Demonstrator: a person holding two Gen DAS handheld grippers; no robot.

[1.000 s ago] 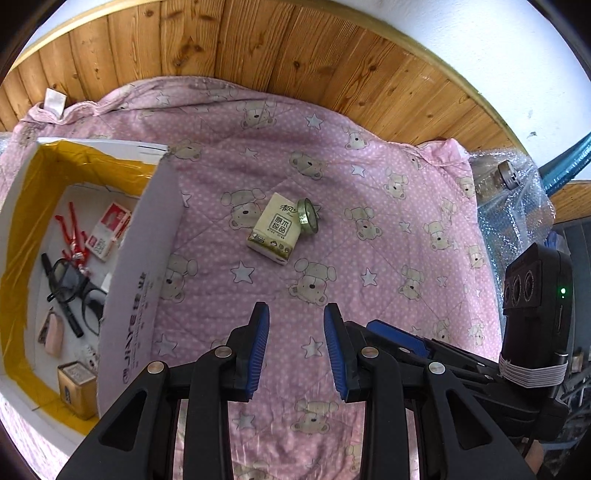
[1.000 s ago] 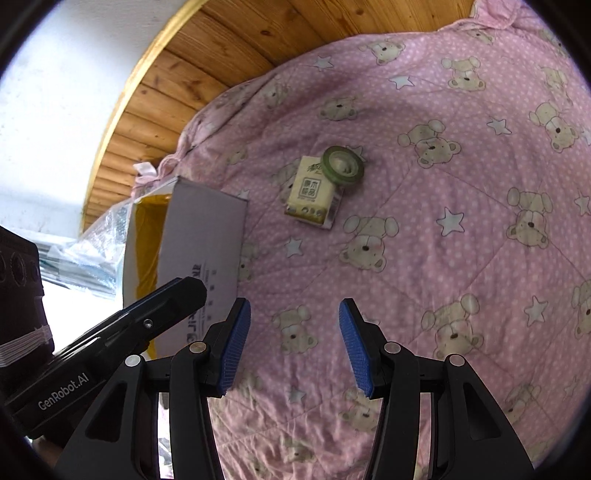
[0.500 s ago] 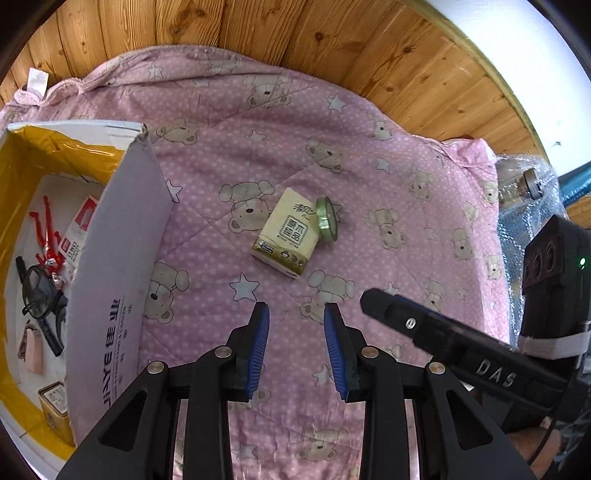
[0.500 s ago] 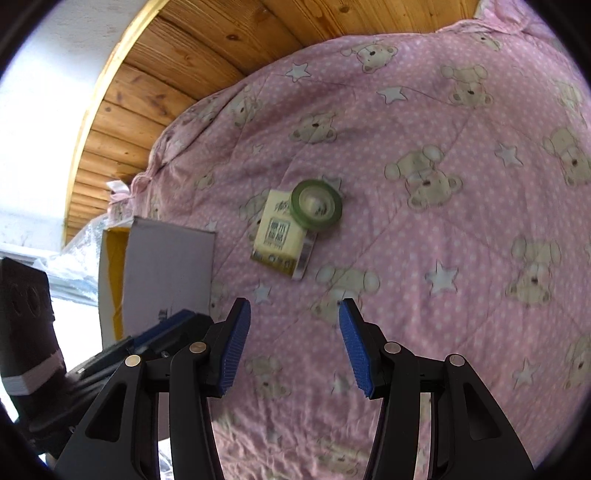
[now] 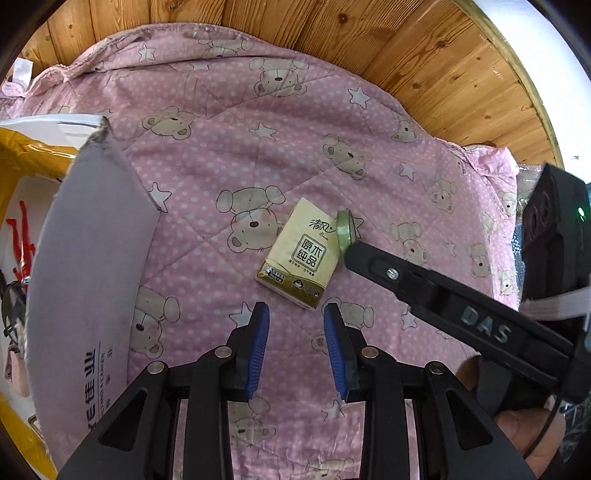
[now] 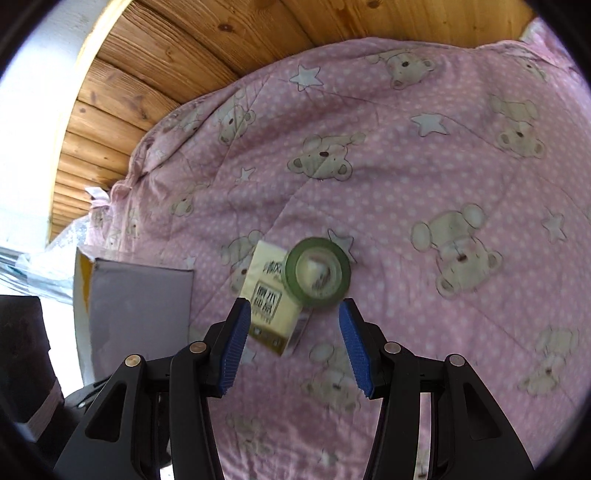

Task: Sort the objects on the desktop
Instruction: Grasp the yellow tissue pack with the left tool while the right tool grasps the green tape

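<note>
Pink quilted bedding [image 5: 229, 155] printed with teddy bears and white stars covers the whole work surface, with a wall of varnished wooden planks [image 5: 332, 33] behind it.

Near the middle of the quilt lies a small yellow tissue pack [image 5: 301, 254] with Chinese characters on its face. A roll of green tape [image 5: 343, 230] touches the pack's far right corner; in my right wrist view the roll [image 6: 318, 272] overlaps that end of the pack [image 6: 266, 301], though the picture is blurred.

My left gripper [image 5: 296, 345] hangs just short of the tissue pack's near edge, its blue pads spread a little and holding nothing. My right gripper [image 6: 291, 341] is spread wide and empty, with the tape roll and the pack's right half framed just beyond its blue pads. In the left wrist view, one black finger of that right tool [image 5: 364, 254] reaches in from the right, its tip just beside the tape roll; I cannot tell whether it touches. Part of my hand [image 5: 532, 432] shows under its handle.

Left of the tissue pack, well apart from it, stands an open cardboard box [image 5: 88, 258] with a grey flap and yellow tape inside; something red [image 5: 20, 229] lies within.
</note>
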